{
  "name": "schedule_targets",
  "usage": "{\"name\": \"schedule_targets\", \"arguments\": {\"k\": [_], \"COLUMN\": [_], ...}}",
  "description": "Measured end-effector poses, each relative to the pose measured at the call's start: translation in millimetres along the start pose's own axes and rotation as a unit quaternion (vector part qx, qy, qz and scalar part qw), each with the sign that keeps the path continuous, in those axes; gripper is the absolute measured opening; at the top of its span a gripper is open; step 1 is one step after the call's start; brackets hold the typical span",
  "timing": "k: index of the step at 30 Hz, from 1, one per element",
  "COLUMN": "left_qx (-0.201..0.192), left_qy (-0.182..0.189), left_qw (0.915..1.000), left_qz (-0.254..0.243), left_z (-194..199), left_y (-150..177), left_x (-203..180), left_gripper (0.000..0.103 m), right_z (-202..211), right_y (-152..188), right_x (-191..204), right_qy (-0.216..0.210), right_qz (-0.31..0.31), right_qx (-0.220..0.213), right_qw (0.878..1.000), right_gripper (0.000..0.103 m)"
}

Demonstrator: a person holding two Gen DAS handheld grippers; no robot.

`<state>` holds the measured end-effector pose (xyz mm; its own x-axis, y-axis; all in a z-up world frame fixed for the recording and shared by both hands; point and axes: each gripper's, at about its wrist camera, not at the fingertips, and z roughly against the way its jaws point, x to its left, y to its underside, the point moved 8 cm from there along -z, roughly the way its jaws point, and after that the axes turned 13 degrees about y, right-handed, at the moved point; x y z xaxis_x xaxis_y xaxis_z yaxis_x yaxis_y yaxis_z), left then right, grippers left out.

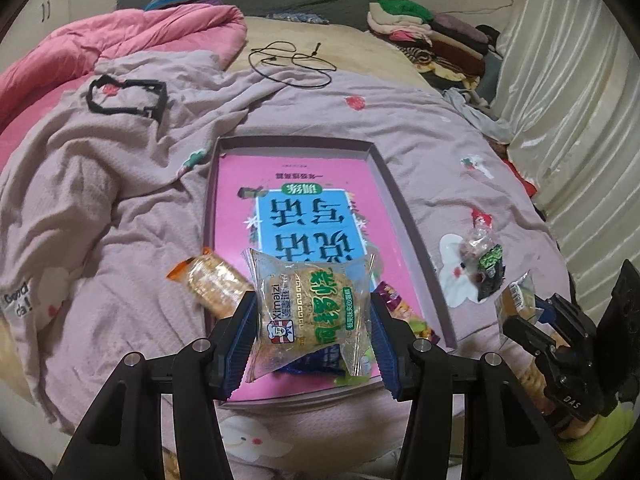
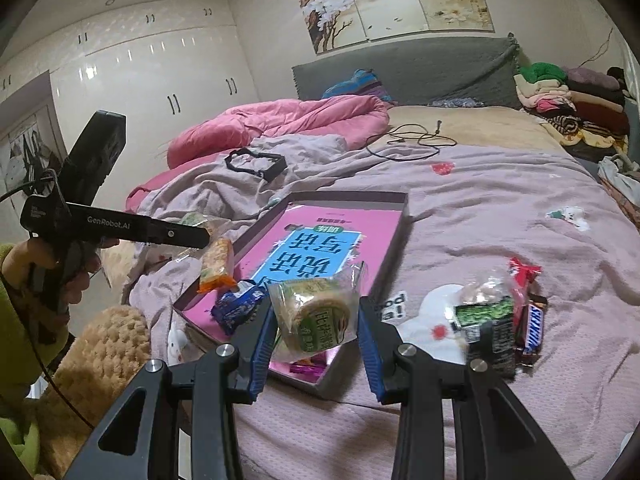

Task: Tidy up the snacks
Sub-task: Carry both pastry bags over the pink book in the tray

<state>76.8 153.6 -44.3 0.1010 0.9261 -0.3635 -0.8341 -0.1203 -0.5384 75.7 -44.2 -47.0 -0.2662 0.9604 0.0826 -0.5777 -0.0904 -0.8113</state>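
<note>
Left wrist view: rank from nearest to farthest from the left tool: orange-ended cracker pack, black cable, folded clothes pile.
1. Orange-ended cracker pack, just left of the left tool, at the tray's edge.
2. Black cable, mid-bed beyond the tray.
3. Folded clothes pile, far right by the headboard.

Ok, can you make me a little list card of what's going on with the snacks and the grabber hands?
place: bed with lilac sheet
tray: shallow box, pink book inside
left gripper: shut on Ximaizi cake pack, over the box
right gripper: shut on round green-label cake
in box: blue packet, orange cracker pack on the rim
outside box: snack pile on the sheet
</note>
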Motion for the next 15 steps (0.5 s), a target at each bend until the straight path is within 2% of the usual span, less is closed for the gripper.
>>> {"name": "schedule_targets", "arguments": {"k": [7,15], "left_qx": [-0.003,0.008], "left_qy": [-0.030,-0.027], "left_qw": [0.9994,0.9988], "left_qz": [0.017,0.040], "left_z": [6.9,-2.0], "left_y": [9.8,22.1], "left_x": [29.8,55.1], "left_gripper": [0.055,0.055], "right_z": [-9.5,-18.1], "right_y": [3.2,5.5], "right_x": [12.0,14.1], "right_qy": [-0.001,0.005], "right_qz": [0.018,0.021], "right_qx": [0.010,0.019], "right_qw": [1.000,1.000], "right_gripper": [0.040,0.040]}}
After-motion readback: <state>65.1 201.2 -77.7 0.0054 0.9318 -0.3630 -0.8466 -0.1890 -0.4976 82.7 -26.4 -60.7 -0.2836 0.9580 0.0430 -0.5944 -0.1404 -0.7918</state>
